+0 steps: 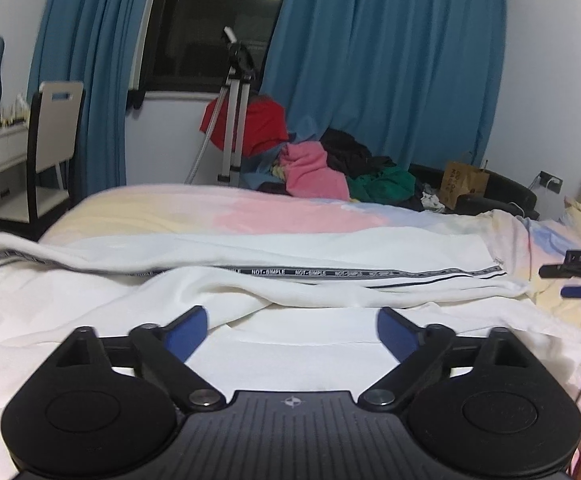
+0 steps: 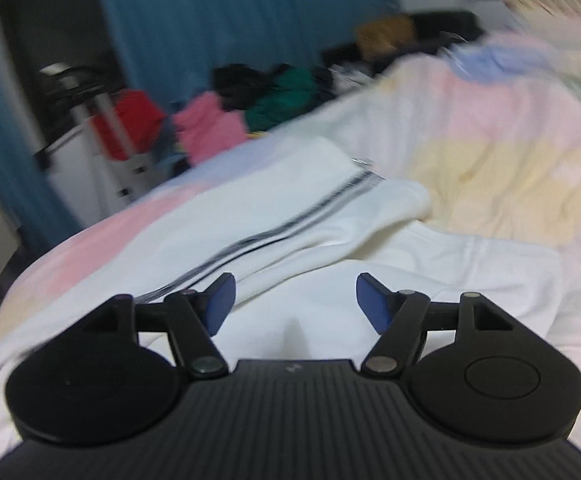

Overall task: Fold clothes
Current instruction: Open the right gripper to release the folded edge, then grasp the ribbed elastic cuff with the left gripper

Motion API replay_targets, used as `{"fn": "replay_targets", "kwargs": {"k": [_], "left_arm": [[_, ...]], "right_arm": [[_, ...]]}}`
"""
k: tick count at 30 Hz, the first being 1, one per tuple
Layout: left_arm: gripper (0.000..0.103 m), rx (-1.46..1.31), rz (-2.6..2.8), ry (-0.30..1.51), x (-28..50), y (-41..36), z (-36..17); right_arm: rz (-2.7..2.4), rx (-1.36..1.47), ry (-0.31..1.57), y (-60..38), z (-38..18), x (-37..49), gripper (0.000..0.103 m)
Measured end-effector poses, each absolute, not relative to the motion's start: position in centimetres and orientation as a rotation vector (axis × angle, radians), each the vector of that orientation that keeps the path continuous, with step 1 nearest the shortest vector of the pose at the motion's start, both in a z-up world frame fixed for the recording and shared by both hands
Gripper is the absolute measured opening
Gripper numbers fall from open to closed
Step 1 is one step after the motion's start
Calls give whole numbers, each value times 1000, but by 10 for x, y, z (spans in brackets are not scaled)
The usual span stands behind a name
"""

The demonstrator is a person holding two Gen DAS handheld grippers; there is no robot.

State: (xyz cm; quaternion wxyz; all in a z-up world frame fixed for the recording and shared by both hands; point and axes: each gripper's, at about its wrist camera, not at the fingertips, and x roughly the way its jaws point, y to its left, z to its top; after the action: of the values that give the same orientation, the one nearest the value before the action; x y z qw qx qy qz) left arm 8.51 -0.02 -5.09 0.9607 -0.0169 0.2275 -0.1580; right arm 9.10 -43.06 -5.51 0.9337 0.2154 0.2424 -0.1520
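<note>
White trousers tape reads "NOT-SIMPLE"; left hand-held gripper, right hand-held gripper wide, empty.

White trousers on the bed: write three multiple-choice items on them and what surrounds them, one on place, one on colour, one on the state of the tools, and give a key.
1. Where does the pile of clothes lie?
A. past the far side of the bed, before the blue curtain
B. on the chair
C. on the white trousers

2. What colour are the pads of the left tool?
A. red
B. blue
C. green

3. How do the two tools stand?
A. both shut on cloth
B. one open, one shut
C. both open, holding nothing

Key:
1 A: the pile of clothes sits beyond the bed, under the curtain.
2 B: the left tool has blue pads.
3 C: on the left tool and the right tool the jaws stand wide apart above the white trousers, with nothing between them.
</note>
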Motion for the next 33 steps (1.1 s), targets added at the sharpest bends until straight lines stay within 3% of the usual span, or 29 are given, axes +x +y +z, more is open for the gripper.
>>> {"fn": "replay_targets", "kwargs": {"k": [2,8,23,30,33], "left_arm": [[103,-24,-320,441,72,0,-46],[103,-60,-284,485,51,21,-48],[103,-386,193,690,26,147,-61],[101,-745,259,795,39,205,-85],[95,-929,228,857,52,227,-108]], "right_arm": [[-255,405,468,-417,-43,76,70],[-230,360,477,-400,-33,64,70],[-287,370,526,-412,-49,69,70],[-299,400,542,-420,-54,72,70],[-312,419,552,-425,-56,72,70]]}}
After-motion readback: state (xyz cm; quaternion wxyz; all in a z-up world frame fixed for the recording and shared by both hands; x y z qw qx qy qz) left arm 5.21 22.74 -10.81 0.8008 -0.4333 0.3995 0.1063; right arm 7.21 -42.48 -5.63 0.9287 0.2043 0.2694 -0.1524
